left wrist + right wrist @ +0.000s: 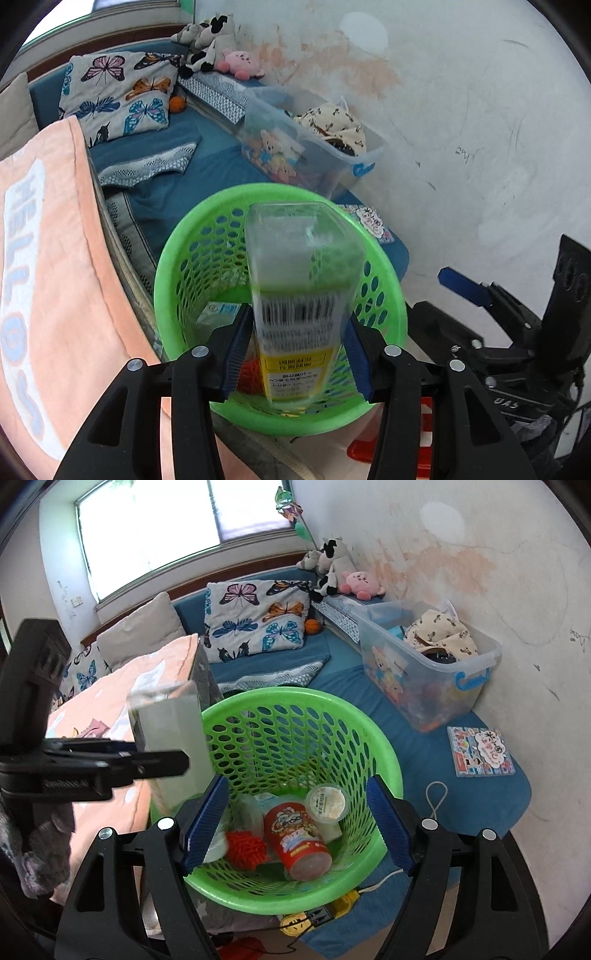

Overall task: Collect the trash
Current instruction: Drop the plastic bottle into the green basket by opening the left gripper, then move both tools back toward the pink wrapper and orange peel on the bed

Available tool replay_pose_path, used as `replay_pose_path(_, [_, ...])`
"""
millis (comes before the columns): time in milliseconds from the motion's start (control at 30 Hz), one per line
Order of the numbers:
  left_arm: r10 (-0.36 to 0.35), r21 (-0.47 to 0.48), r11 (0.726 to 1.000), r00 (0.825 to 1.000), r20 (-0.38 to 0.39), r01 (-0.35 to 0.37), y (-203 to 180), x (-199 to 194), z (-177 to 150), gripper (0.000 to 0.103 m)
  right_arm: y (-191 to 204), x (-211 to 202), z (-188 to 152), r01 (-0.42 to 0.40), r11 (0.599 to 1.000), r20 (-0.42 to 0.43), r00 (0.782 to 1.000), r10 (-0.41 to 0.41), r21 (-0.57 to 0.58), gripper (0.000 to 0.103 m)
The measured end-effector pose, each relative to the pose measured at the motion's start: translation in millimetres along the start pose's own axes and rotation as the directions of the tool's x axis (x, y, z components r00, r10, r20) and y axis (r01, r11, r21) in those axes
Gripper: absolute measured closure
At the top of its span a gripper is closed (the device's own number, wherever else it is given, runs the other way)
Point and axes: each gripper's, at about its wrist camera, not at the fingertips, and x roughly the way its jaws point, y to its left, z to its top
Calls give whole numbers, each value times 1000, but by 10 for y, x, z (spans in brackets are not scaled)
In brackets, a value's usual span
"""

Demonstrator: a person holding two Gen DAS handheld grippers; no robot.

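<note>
My left gripper (pixel 297 332) is shut on a clear plastic carton (pixel 301 280) with a barcode and yellow label, held over the green perforated basket (pixel 177 266). In the right wrist view the same carton (pixel 170 738) hangs at the basket's left rim (pixel 295 696), clamped by the left gripper (pixel 147 760). My right gripper (pixel 297 819) is open and empty, low over the basket's near side. Inside the basket lie a red snack can (pixel 299 842), a white-lidded cup (pixel 327 803), a red spiky ball (pixel 245 849) and clear plastic cups (pixel 247 812).
The basket stands by a blue bed (pixel 424 753) with a peach blanket (pixel 110 701), butterfly pillows (pixel 258 616), a clear storage bin (pixel 428 664), a picture book (pixel 480 751) and plush toys (pixel 340 572). A yellow power strip (pixel 317 914) lies below. A stained wall is at right.
</note>
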Motion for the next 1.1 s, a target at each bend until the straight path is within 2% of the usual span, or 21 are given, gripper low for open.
replay_pose_path(100, [-7, 1, 1000, 1000, -16, 7, 24, 8, -50, 51, 59, -14, -3, -4, 1000, 2, 1000, 4, -6, 26])
replay_pose_path(167, [-29, -6, 1000, 999, -22, 28, 55, -22, -73, 42, 102, -24, 5, -8, 1000, 4, 1000, 8, -13, 26])
replay_pose_path(367, [-23, 4, 1000, 1000, 0, 23, 114, -188, -137, 40, 231, -71, 49, -22, 999, 19, 1000, 23, -31, 26])
replay_pose_path(567, [12, -6, 1000, 999, 36, -12, 258, -416, -225, 40, 356, -96, 84, -34, 998, 27, 999, 35, -51, 25])
replay_pose_path(867, [103, -44, 994, 989, 107, -99, 632, -865, -414, 40, 571, -68, 139, -69, 994, 25, 997, 72, -80, 25])
replay_pose_path(1100, [224, -117, 971, 962, 154, -208, 1143, -1266, -622, 40, 874, 57, 200, -120, 985, 7, 993, 122, -121, 25])
